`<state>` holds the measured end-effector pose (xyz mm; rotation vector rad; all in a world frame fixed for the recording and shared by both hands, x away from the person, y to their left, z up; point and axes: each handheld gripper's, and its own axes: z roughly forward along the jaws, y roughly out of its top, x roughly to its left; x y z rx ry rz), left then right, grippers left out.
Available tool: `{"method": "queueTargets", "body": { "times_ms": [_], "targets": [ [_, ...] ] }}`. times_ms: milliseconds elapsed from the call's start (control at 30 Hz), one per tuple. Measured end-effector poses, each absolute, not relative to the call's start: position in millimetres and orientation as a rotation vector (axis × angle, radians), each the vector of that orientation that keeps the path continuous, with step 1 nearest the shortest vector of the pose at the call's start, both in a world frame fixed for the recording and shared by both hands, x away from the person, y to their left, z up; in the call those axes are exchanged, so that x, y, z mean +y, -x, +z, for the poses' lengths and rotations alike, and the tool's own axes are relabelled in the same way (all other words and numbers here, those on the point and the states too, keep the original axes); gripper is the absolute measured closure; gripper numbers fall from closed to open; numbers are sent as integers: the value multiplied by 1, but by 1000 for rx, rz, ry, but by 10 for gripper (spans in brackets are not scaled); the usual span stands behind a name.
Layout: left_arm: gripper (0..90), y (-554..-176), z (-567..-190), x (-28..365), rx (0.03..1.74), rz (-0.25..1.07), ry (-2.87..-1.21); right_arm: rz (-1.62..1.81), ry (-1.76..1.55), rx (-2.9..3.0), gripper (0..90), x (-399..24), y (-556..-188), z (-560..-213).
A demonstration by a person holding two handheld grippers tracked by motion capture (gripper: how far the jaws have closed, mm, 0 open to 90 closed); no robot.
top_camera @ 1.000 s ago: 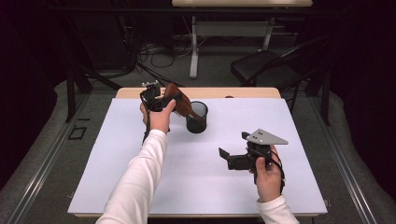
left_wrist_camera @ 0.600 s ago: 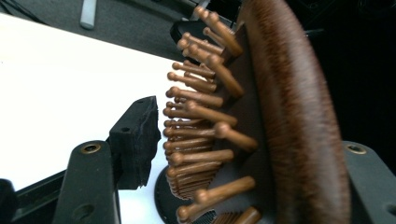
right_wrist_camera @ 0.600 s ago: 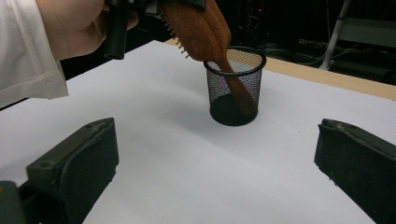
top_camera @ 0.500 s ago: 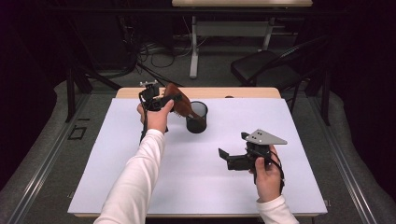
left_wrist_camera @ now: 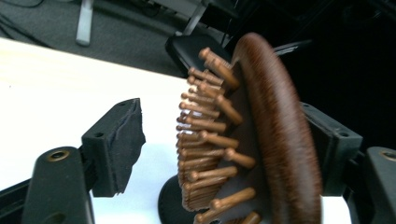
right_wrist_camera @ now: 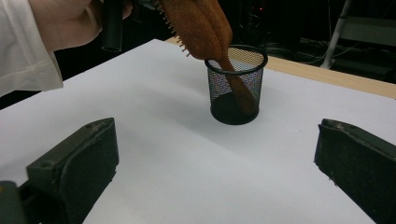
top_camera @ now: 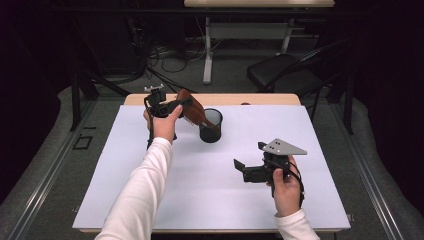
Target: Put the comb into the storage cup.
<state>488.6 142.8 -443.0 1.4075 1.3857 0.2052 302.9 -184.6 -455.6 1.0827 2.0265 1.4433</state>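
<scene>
A white surface (top_camera: 150,190) carries a black mesh cup (top_camera: 210,126) near its far edge. A wooden hairbrush (top_camera: 192,111) leans in the cup, handle down inside, bristled head up and tilted left. The left gripper (top_camera: 182,102) has its jaws around the head, just opened, with one pad clear of the bristles. The right gripper (top_camera: 239,167) hovers well apart, jaws wide and empty.

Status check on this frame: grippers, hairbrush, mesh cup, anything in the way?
Left gripper jaws just opening, one pad off the hairbrush. Brush handle down in mesh cup, head leaning out. Right gripper open, idle. Nothing blocking.
</scene>
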Motion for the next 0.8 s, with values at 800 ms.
{"method": "queueTargets", "body": {
  "times_ms": [800],
  "targets": [
    [117, -485, -436, 150, 1321, 234, -1435, 1446, -1083, 2023, 0, -185, -302, -455]
  ]
}}
